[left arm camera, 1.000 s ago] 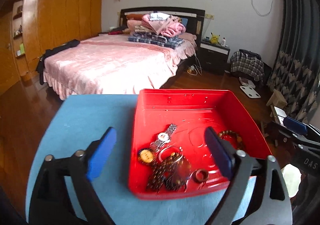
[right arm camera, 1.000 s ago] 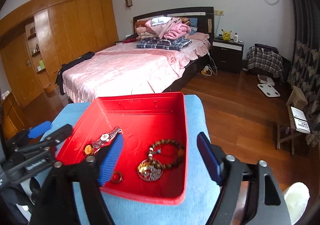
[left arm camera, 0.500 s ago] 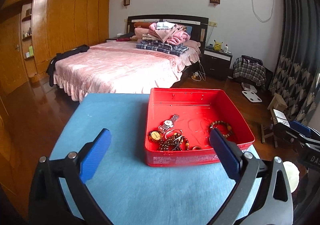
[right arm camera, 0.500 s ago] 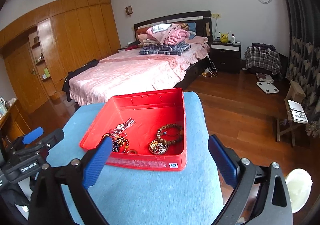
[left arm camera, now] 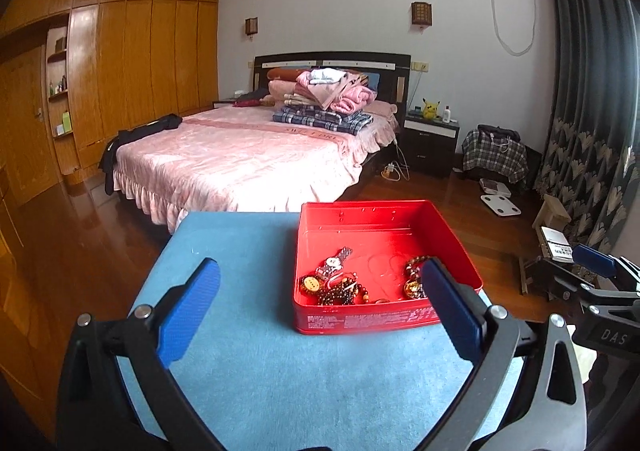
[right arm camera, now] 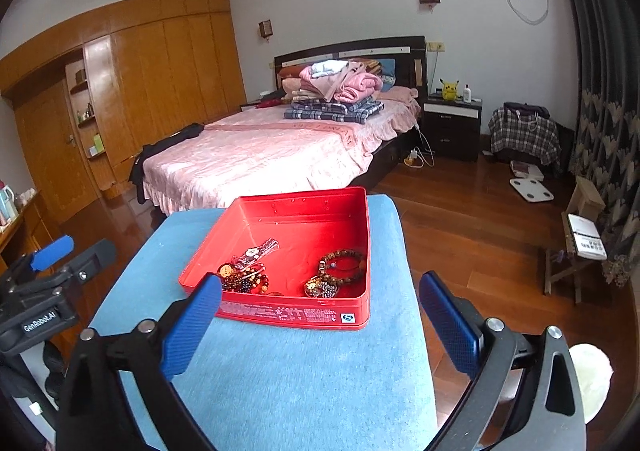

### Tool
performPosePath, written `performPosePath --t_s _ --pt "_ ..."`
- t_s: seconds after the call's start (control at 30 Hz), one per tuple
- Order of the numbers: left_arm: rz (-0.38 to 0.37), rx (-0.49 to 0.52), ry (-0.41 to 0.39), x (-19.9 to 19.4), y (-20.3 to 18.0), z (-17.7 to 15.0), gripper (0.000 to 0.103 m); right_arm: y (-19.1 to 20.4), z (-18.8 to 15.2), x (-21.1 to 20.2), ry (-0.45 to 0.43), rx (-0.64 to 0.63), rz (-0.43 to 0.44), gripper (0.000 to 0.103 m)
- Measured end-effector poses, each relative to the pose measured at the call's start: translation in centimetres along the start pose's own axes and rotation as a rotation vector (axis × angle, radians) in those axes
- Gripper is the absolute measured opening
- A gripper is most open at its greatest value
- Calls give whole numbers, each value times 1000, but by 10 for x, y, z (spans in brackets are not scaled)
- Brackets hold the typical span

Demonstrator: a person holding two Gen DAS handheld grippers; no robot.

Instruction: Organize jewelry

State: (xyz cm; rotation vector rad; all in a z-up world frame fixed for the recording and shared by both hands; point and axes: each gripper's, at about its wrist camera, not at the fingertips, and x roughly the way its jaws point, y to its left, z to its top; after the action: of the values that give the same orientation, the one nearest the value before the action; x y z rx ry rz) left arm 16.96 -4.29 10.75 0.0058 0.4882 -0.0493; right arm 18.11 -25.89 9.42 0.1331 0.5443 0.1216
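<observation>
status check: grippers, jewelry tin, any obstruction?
Left gripper and right gripper open, empty. Jewelry piled in red tin on blue table. Nothing blocking.

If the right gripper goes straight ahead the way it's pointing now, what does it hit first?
Most likely the near wall of the red tin. The right gripper is open and empty, aimed slightly downward over the blue cloth, with the tin ahead. Depth is uncertain; it might touch cloth first.
</observation>
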Motion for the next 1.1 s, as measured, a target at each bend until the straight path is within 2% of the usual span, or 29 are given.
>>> performPosePath --t_s 0.27,0.6,1.1 --pt "-7 4 -36 -15 0 1 98 7 7 -15 -33 -22 16 97" --pt "-7 3 -45 -20 -2 2 98 15 8 -25 -63 -39 25 97" --pt "-6 4 -41 -21 -2 0 98 19 7 -24 -55 -36 27 97"
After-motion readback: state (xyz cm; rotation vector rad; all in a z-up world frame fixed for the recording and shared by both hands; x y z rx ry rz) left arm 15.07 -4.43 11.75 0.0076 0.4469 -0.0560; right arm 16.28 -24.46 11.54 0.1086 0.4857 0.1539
